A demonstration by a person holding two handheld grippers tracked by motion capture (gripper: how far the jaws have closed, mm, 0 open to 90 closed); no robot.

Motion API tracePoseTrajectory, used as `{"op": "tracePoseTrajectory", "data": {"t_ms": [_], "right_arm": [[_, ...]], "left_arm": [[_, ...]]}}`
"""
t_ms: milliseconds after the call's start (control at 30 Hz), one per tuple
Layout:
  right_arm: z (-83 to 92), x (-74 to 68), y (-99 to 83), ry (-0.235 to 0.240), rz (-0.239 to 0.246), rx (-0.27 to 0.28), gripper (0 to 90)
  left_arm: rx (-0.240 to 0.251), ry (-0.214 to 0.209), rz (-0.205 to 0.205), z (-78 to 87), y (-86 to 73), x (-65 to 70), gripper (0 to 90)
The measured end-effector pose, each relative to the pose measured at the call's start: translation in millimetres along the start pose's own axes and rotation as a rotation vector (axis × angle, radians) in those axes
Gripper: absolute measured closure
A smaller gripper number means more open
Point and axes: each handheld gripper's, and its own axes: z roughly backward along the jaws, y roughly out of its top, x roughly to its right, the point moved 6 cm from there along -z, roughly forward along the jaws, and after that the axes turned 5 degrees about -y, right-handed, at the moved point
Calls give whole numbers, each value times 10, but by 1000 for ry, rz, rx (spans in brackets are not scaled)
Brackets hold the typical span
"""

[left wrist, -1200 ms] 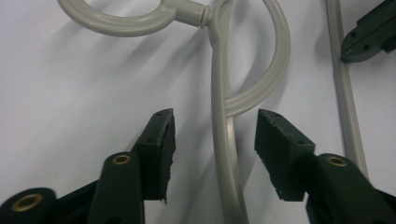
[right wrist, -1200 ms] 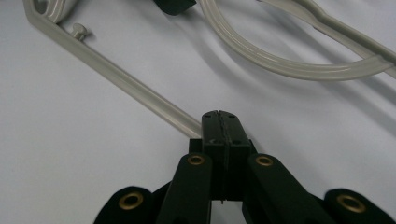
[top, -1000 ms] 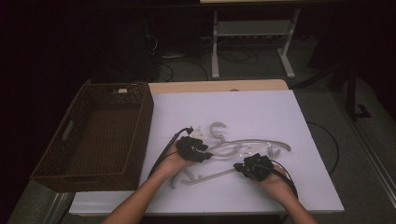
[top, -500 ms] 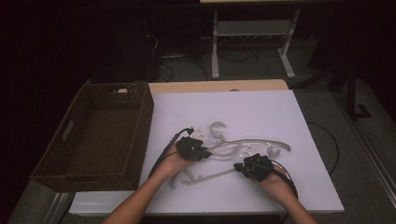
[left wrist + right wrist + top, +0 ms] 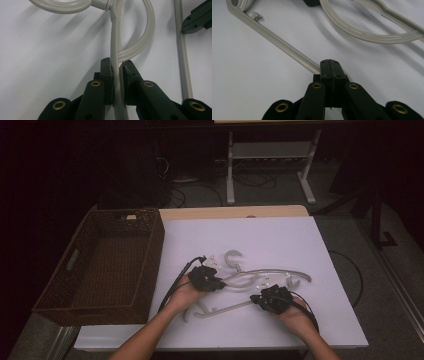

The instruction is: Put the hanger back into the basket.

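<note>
The left gripper (image 5: 117, 72) had just been closing and now clamped a thin pale arm of a white plastic hanger (image 5: 115, 52) between its two black pads, the strip running upright through the narrow gap. Beyond the pads, the hanger's curved loop (image 5: 146, 37) bent away to the right. From above, this left gripper (image 5: 216, 282) lay a little left of the middle of the white table (image 5: 280, 240), on the near half.

The right gripper (image 5: 330, 65) had its jaws pressed fully together. A flat bar of a second hanger (image 5: 277, 41) ran diagonally to the left side of the tips and met them there; whether the bar was pinched or only touched could not be told. From above, the right gripper (image 5: 256, 299) sat towards the near right of the table, its black cable looping beside the person's right hand (image 5: 295, 315).

Between and beyond the two grippers lay a loose tangle of white hangers (image 5: 270, 275), hooks and arms overlapping, near the table's centre. A separate hook (image 5: 232, 257) stuck out towards the far edge. A brown wicker basket (image 5: 155, 245) stood against the table's left edge, well apart from the hangers. Past the far edge, a metal stand (image 5: 270, 150) and floor cables sat in the dark
</note>
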Motion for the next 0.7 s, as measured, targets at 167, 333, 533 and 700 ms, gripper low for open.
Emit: {"op": "tracePoseTrajectory", "data": {"t_ms": [167, 333, 533, 700], "right_arm": [[60, 17, 35, 21, -7, 51, 848], [161, 22, 57, 53, -37, 105, 738], [323, 52, 67, 60, -65, 181, 468], [455, 67, -9, 31, -97, 240, 288]], "left_arm": [[1, 11, 5, 7, 2, -18, 812], [-20, 20, -13, 57, 8, -36, 814], [15, 20, 13, 121, 51, -18, 814], [27, 25, 8, 229, 110, 3, 815]]}}
